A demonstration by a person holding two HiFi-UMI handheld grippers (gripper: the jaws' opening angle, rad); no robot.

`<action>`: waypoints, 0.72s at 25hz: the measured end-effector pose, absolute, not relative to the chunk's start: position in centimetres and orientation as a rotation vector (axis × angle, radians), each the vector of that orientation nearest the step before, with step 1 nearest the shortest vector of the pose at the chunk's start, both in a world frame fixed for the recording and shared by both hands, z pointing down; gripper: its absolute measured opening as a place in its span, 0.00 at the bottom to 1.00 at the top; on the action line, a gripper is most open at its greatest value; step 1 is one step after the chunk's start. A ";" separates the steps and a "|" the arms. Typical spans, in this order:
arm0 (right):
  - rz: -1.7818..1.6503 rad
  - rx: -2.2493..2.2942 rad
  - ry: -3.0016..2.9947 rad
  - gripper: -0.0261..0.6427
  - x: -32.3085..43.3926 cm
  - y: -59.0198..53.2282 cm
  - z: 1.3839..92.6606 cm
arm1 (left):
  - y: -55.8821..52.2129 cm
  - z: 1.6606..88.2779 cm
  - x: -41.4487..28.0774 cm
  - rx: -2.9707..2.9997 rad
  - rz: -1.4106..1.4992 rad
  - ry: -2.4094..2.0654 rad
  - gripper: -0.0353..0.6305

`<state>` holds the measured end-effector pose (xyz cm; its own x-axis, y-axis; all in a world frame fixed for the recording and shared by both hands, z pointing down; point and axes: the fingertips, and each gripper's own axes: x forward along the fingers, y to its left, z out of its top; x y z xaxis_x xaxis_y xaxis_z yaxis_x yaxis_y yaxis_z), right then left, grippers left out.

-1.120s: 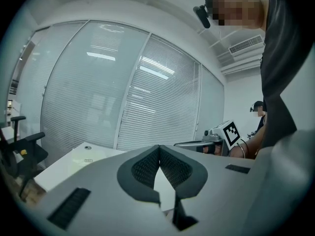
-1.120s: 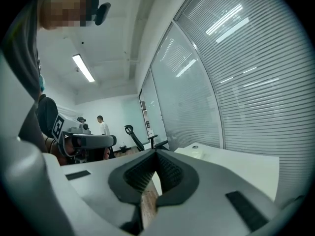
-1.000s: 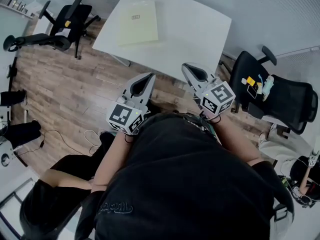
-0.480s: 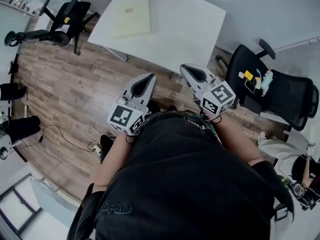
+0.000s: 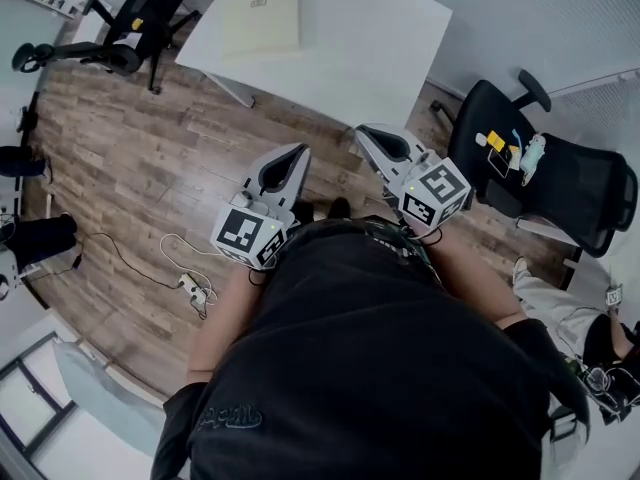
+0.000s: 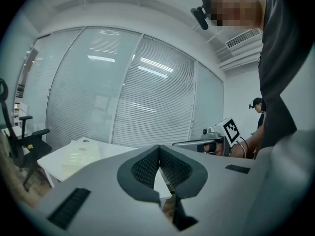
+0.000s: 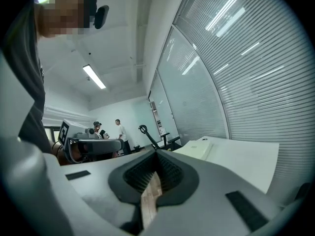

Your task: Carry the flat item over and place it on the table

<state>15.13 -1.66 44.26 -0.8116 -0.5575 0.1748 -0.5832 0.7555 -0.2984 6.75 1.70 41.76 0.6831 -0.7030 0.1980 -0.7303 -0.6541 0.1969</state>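
The left gripper (image 5: pixel 298 155) and right gripper (image 5: pixel 367 135) are both closed, empty; the pale flat item (image 5: pixel 262 13) lies on the white table (image 5: pixel 385 43)

**An office meeting room**

A white worktop (image 5: pixel 370 38) stands on a wood-plank floor (image 5: pixel 130 158), with black swivel chairs (image 5: pixel 575 198) on either side. Glass partition walls with slatted blinds (image 6: pixel 147 102) enclose the room. A strip light (image 7: pixel 93 76) and an air vent (image 6: pixel 243 37) are set in the ceiling.
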 end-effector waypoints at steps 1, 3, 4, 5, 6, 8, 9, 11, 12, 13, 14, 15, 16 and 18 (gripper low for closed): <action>0.523 0.930 -2.872 0.07 15.0 -1.3 44.2 | 2.0 41.7 6.6 2.635 0.150 -1.149 0.08; 0.524 0.924 -2.867 0.07 14.8 -0.5 44.3 | 2.7 41.9 6.5 2.634 0.153 -1.145 0.08; 0.524 0.924 -2.865 0.07 14.8 -0.2 44.3 | 3.0 42.0 6.4 2.637 0.157 -1.141 0.08; 0.524 0.926 -2.864 0.07 14.7 0.0 44.3 | 3.2 42.0 6.2 2.642 0.161 -1.139 0.08; 0.522 0.926 -2.863 0.07 14.5 0.3 44.3 | 3.4 41.9 6.0 2.650 0.165 -1.138 0.08; 0.513 0.928 -2.855 0.07 14.1 0.7 44.3 | 3.8 41.8 5.5 2.662 0.172 -1.135 0.08; 0.509 0.930 -2.848 0.07 13.9 0.9 44.3 | 3.9 41.7 5.1 2.665 0.175 -1.132 0.08; 0.507 0.941 -2.839 0.07 13.3 1.2 44.1 | 4.1 41.7 4.2 2.665 0.181 -1.126 0.08; 0.508 0.949 -2.838 0.07 13.0 1.4 43.9 | 4.2 41.7 3.7 2.662 0.181 -1.125 0.08; 0.509 0.958 -2.838 0.07 12.7 1.7 43.8 | 4.4 41.6 3.2 2.661 0.181 -1.124 0.08; 0.508 0.967 -2.838 0.07 12.5 1.9 43.6 | 4.6 41.6 2.9 2.662 0.182 -1.121 0.08; 0.505 0.977 -2.836 0.07 12.4 2.0 43.6 | 4.9 41.6 2.6 2.665 0.185 -1.116 0.08; 0.504 0.988 -2.835 0.07 12.4 2.1 43.5 | 5.2 41.6 2.4 2.668 0.189 -1.110 0.08; 0.503 1.011 -2.831 0.07 12.2 2.5 43.4 | 6.0 41.5 2.0 2.679 0.199 -1.096 0.08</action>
